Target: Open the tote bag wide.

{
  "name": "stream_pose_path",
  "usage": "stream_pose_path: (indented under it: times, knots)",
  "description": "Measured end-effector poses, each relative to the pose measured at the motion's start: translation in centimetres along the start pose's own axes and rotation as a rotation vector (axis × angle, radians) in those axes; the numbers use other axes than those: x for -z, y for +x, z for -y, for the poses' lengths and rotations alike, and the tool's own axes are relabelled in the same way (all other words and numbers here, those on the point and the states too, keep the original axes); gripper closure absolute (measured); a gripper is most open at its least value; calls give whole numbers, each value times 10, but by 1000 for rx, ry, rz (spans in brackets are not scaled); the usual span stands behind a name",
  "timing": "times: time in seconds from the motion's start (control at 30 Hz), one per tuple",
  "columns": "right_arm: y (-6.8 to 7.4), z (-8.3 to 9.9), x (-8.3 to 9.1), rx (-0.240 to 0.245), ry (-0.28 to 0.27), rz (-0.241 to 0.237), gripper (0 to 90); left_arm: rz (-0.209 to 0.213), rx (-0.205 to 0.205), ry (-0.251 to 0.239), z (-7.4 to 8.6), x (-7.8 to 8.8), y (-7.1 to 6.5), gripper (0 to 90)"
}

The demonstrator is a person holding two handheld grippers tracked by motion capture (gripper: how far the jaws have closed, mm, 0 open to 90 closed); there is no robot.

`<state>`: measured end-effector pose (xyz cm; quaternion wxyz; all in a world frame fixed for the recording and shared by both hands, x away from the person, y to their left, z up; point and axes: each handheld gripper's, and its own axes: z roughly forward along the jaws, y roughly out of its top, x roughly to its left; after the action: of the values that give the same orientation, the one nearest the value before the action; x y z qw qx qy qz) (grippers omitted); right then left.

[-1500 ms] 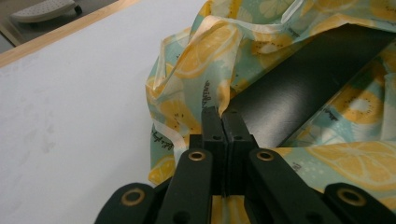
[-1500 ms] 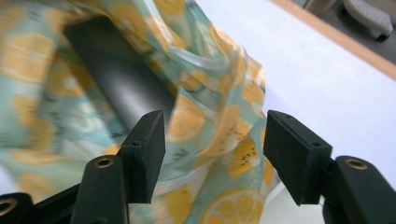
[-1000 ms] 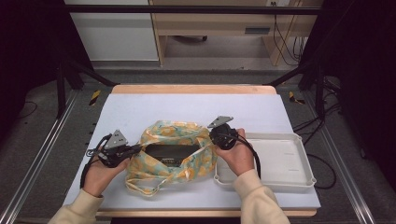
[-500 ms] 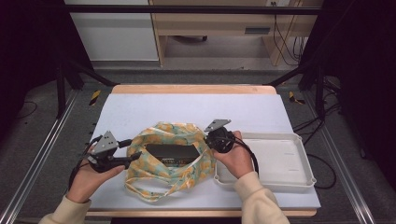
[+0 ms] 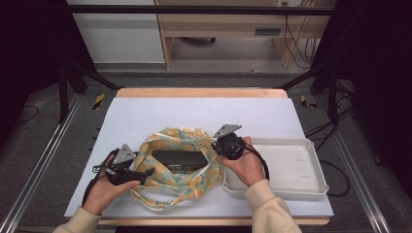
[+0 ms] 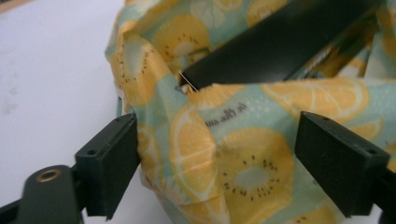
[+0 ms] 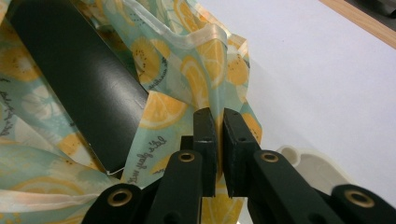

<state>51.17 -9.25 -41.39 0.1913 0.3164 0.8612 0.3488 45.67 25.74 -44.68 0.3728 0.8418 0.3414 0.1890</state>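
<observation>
- The fruit-print bag (image 5: 177,167) is lying in the lower middle of the high view, on the white table (image 5: 160,114).
- A black box (image 5: 179,158) is sitting inside the bag, and the bag's mouth is gaping around it.
- The left gripper (image 5: 138,175) is sitting at the bag's left edge in the high view, low on the table.
- Its jaws have just been opening. In the left gripper view they are standing wide apart, one at each lower corner of the frame, with the bag's cloth (image 6: 224,154) bulging between them but not pinched.
- The right gripper (image 5: 221,145) is at the bag's right edge in the high view.
- In the right gripper view its jaws (image 7: 215,149) are squeezing a thin fold of the bag's rim, so it is gripping the bag tight.
- The white tray (image 5: 311,145) is lying at the right of the high view, just beside the bag, with the right hand (image 5: 248,165) resting over its left rim.
- The upper part of the table is giving lots of open room, all the way to its wooden far edge (image 5: 199,92).
- Only a narrow strip of table is showing between the bag and the near edge at the bottom.
</observation>
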Motion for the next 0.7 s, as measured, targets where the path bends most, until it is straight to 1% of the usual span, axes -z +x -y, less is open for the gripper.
stream_pose_path:
  times: [0.03,0.07,0.1,0.13,0.17,0.23,0.27,0.3,0.37,0.4,0.43,0.47,0.53,0.57,0.6,0.63,0.67,0.7]
  knots:
    - [0,0,0,0,-3,-1,855,5,-2,0,1,0,-1,185]
    - [1,-1,0,2,-4,-3,856,25,-6,8,3,-1,-3,237]
    - [1,-1,0,2,-4,-3,856,25,-6,8,3,-1,-3,242]
    - [1,-1,-1,0,-5,-5,856,25,-16,13,3,0,-4,242]
    - [1,-1,-1,3,-3,-2,858,24,-27,17,4,0,-6,277]
    - [1,-1,-2,4,-3,-4,860,18,-32,25,3,-1,-6,306]
    - [1,-1,-2,4,-1,-2,863,18,-35,24,3,0,-6,351]
    - [1,-1,-2,4,-1,-2,863,19,-36,24,4,-1,-6,351]
    - [1,-1,-2,6,-2,-4,865,17,-37,25,4,0,-6,393]
    - [2,-1,-2,9,-5,-9,867,18,-43,30,4,0,-6,440]
    - [2,-1,-2,9,-6,-9,868,18,-47,35,5,0,-6,460]
    - [2,-1,-2,9,-6,-9,868,20,-48,39,5,0,-7,460]
    - [3,-1,-2,14,-4,-9,871,19,-65,47,5,0,-7,534]
    - [3,-2,-3,16,-5,-14,873,14,-77,51,6,2,-7,617]
    - [3,-2,-3,16,-5,-14,873,14,-77,51,6,2,-7,653]
    - [3,-2,-3,15,-6,-15,874,10,-81,52,7,2,-6,653]
    - [4,-2,-3,19,-2,-13,876,4,-83,51,8,3,-6,688]
    - [4,-3,-3,24,-2,-14,881,5,-81,54,8,3,-4,752]
